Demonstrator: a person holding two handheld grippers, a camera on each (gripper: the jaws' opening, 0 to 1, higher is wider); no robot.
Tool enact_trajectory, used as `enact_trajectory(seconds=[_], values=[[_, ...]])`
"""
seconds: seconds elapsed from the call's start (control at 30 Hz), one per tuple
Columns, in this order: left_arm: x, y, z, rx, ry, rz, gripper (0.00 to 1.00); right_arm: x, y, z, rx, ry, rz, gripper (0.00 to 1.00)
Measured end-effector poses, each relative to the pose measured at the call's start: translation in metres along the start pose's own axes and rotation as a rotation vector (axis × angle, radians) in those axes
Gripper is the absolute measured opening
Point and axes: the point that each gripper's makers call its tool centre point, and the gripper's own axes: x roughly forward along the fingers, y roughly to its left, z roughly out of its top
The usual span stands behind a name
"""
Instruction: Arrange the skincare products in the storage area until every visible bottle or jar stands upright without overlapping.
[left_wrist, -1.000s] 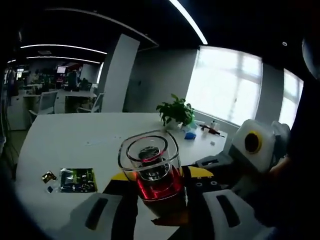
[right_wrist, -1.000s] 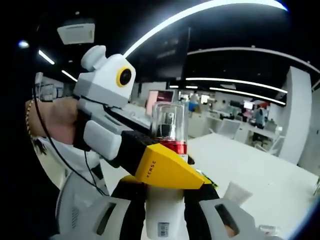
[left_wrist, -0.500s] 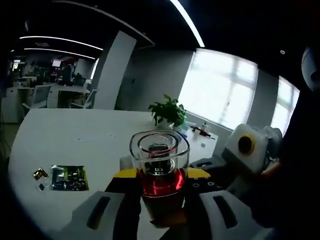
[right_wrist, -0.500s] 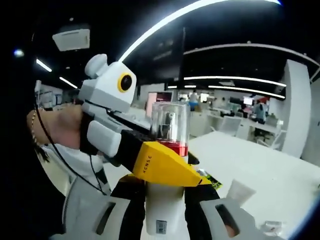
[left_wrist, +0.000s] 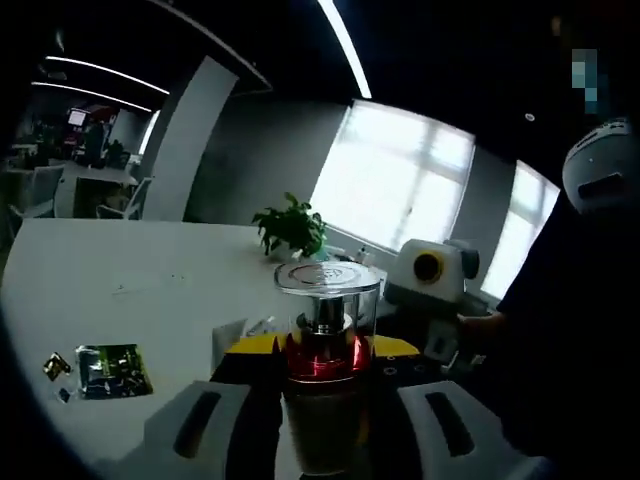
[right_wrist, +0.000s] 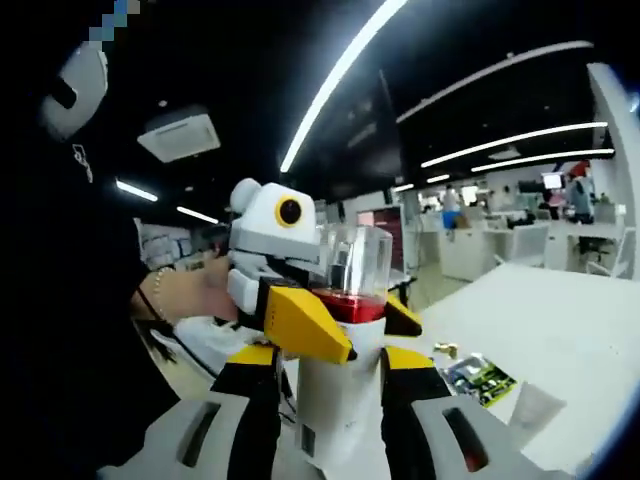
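above the white table (left_wrist: 120, 290), both the left gripper (left_wrist: 318, 380) and right gripper (right_wrist: 345, 385) clamp one bottle (left_wrist: 325, 345), red liquid under its clear cap (right_wrist: 352, 260).

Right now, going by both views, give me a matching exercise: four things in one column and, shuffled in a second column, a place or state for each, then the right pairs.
Things:
1. bottle
2. potted plant
3. green packet
4. left claw

Places or states:
A. lying flat on the white table
B. held off the table between both claws
C. standing at the far edge of the table, near the window
D. closed on the red band below the clear cap, above the right claw

Pairs: 1-B, 2-C, 3-A, 4-D
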Motion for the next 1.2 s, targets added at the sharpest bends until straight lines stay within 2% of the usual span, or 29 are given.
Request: enact_trajectory(seconds=[0.1, 0.17, 0.27, 0.37, 0.43, 0.5, 0.6, 0.63, 0.7, 0.77, 0.87, 0.9, 1.0, 1.07, 1.13, 1.2], values=[[-0.002, -0.021, 0.016, 0.001, -0.032, -0.113, 0.26, -0.005, 0.007, 0.008, 0.044, -0.023, 0.1, 0.33], [-0.007, -0.024, 0.024, -0.003, -0.039, -0.165, 0.26, -0.008, 0.01, 0.017, 0.059, -0.045, 0.157, 0.33], [-0.005, -0.042, 0.036, 0.021, -0.042, -0.251, 0.26, -0.011, 0.023, 0.034, 0.092, -0.074, 0.257, 0.35], [-0.002, -0.05, 0.043, 0.033, -0.048, -0.274, 0.26, -0.01, 0.03, 0.04, 0.076, -0.051, 0.318, 0.35], [0.001, -0.055, 0.048, 0.041, -0.054, -0.298, 0.26, -0.008, 0.033, 0.043, 0.061, -0.057, 0.325, 0.34], [0.003, -0.06, 0.053, 0.042, -0.067, -0.321, 0.26, -0.006, 0.041, 0.049, 0.083, -0.072, 0.36, 0.34], [0.005, -0.065, 0.056, 0.045, -0.073, -0.339, 0.26, -0.004, 0.041, 0.056, 0.07, -0.11, 0.331, 0.23], [0.005, -0.067, 0.057, 0.052, -0.079, -0.346, 0.26, -0.004, 0.042, 0.057, 0.103, -0.117, 0.334, 0.23], [0.006, -0.068, 0.058, 0.062, -0.075, -0.345, 0.26, -0.002, 0.039, 0.055, 0.039, -0.117, 0.284, 0.22], [0.008, -0.069, 0.056, 0.087, -0.062, -0.346, 0.26, -0.001, 0.038, 0.053, 0.023, -0.098, 0.261, 0.22], [0.009, -0.07, 0.058, 0.133, -0.059, -0.337, 0.26, -0.002, 0.034, 0.055, 0.002, -0.108, 0.219, 0.21], [0.01, -0.069, 0.058, 0.146, -0.057, -0.325, 0.26, -0.002, 0.027, 0.056, -0.021, -0.109, 0.173, 0.21], [0.014, -0.059, 0.064, 0.196, -0.064, -0.235, 0.27, -0.005, 0.017, 0.058, -0.041, -0.109, 0.111, 0.21], [0.016, -0.054, 0.07, 0.213, -0.086, -0.186, 0.3, -0.005, 0.006, 0.056, -0.093, -0.065, 0.037, 0.21], [0.016, -0.05, 0.082, 0.205, -0.134, -0.139, 0.4, -0.007, -0.006, 0.055, -0.147, -0.035, -0.04, 0.21], [0.015, -0.039, 0.087, 0.242, -0.135, -0.053, 0.47, -0.01, -0.017, 0.057, -0.171, -0.026, -0.11, 0.21]])
